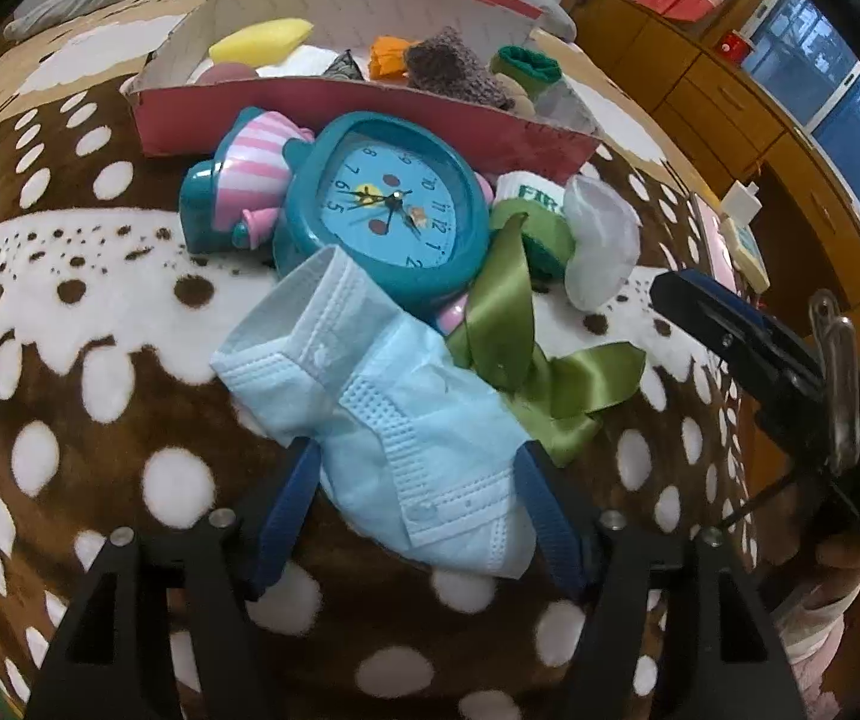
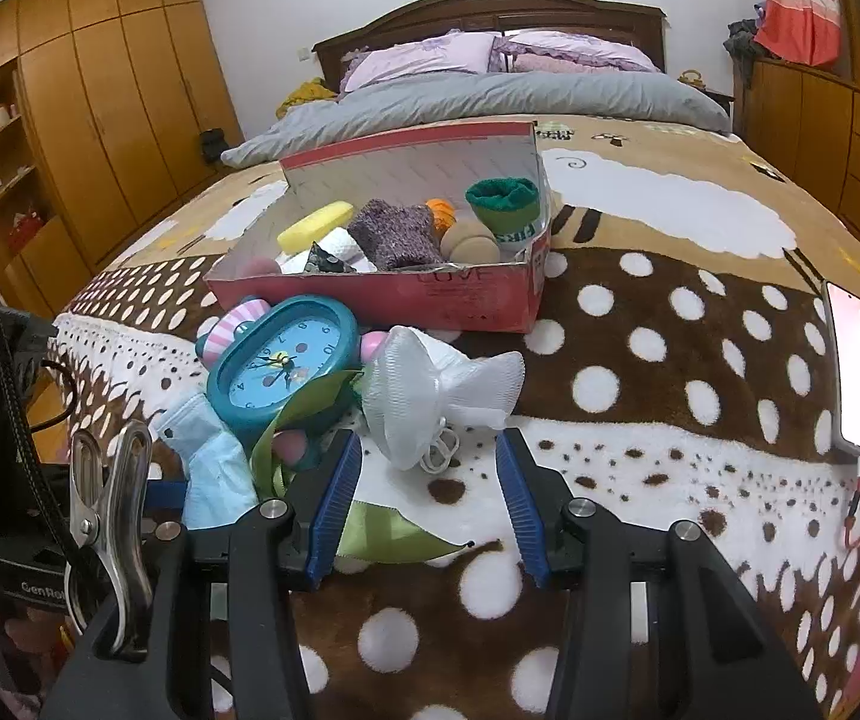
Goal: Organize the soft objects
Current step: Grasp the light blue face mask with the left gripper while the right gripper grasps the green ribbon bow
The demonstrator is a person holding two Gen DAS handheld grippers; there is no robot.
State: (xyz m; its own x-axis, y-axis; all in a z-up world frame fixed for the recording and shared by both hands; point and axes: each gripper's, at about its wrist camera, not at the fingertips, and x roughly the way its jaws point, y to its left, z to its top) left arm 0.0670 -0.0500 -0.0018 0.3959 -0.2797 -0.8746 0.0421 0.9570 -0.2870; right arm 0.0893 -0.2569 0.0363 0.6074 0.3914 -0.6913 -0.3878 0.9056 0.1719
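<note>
Left gripper: jaws spread, the blue face mask lying between the 2 blue pads; I cannot tell whether either pad touches it, so it looks released.
Right gripper: jaws apart, gripping nothing, hovering over the spotted blanket just short of the white mesh pouf.
Face mask: crumpled on the blanket, its far end against the teal alarm clock.
Green ribbon: loops beside the mask, touching the clock.
Clock: lies face up against the near wall of the red cardboard box.
Box: holds a yellow sponge, a purple knitted piece, a green sock.
Phone: at the blanket's right edge.
</note>
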